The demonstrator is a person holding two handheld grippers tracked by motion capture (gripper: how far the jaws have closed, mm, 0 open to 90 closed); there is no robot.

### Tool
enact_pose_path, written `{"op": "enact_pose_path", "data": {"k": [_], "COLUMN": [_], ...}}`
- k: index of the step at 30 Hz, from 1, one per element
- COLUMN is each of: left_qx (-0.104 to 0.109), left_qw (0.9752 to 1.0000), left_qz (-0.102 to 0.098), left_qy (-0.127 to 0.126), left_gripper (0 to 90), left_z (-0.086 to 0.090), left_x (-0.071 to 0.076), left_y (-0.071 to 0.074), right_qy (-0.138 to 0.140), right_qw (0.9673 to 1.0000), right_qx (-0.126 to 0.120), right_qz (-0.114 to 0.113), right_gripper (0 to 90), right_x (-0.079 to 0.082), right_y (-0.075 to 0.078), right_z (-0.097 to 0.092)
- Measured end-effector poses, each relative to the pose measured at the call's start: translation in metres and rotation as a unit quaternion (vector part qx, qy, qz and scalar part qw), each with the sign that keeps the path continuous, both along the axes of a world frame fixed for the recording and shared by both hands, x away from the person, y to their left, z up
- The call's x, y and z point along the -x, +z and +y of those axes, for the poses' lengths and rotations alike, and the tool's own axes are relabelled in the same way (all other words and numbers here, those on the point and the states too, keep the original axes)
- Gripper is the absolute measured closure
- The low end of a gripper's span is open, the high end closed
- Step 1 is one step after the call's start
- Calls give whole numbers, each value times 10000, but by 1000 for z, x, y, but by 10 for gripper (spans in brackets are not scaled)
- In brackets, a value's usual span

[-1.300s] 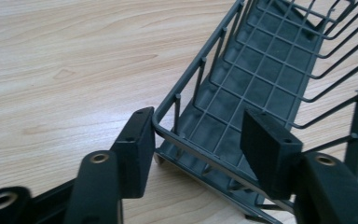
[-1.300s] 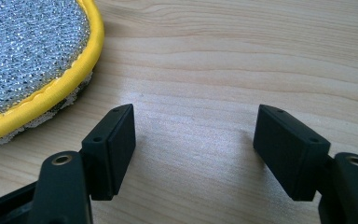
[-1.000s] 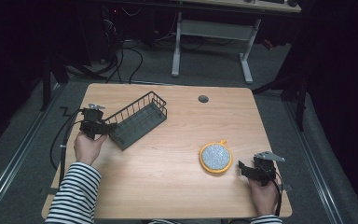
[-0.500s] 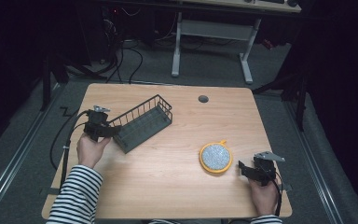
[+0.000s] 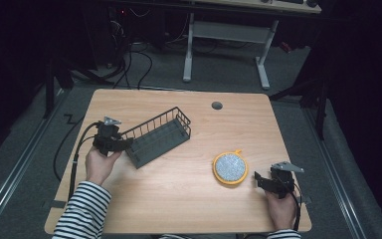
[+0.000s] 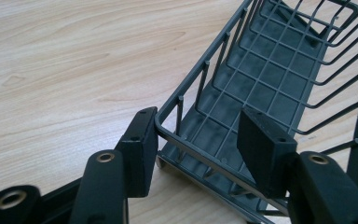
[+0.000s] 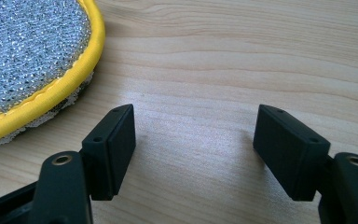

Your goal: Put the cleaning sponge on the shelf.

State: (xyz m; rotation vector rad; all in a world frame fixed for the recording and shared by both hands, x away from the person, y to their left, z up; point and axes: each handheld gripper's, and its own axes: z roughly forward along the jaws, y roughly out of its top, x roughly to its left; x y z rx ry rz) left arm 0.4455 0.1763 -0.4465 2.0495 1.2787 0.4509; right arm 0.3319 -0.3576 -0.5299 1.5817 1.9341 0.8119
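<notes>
Left gripper view: left gripper (image 6: 198, 140) fingers closing astride the wire basket (image 6: 270, 74) corner; right gripper (image 7: 193, 149) fingers spread.

Left hand (image 5: 98, 164), in a striped sleeve, holds the left gripper (image 6: 198, 140) low and level near the table's left edge; its jaws have just been closing. Right hand (image 5: 280, 206) holds the right gripper (image 7: 196, 140) low at the near right corner, jaws spread wide, nothing between them
</notes>
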Motion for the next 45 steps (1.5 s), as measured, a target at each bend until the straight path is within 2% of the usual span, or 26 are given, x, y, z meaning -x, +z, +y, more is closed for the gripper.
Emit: {"op": "enact_pose_path", "data": {"k": [13,17,22,32,38,45], "left_qx": [21,-18,76,99,248,321], "left_qw": [9998,9994,9985,9979,9975,9971], "left_qz": [-58,-65,-127,-149,-293,-272], "left_qy": [-208,-345,-527,-617,-599,-627], "left_gripper": [495,496,502,506,506,508], "left_z": [-10,-16,-20,-23,-27,-29], "left_x": [17,22,31,41,56,63], "left_y": [-1,-1,-3,-3,-7,-8], "right_qy": [4,3,3,0,-2,0], "right_qw": [10000,10000,10000,10000,10000,10000], "right_qx": [3,5,6,1,0,3], "right_qz": [-2,-2,-1,0,1,-1], "right_gripper": [297,297,297,298,297,297], "right_x": [0,0,0,0,0,0], "right_y": [0,0,0,0,0,0], "right_z": [0,0,0,0,0,0]}}
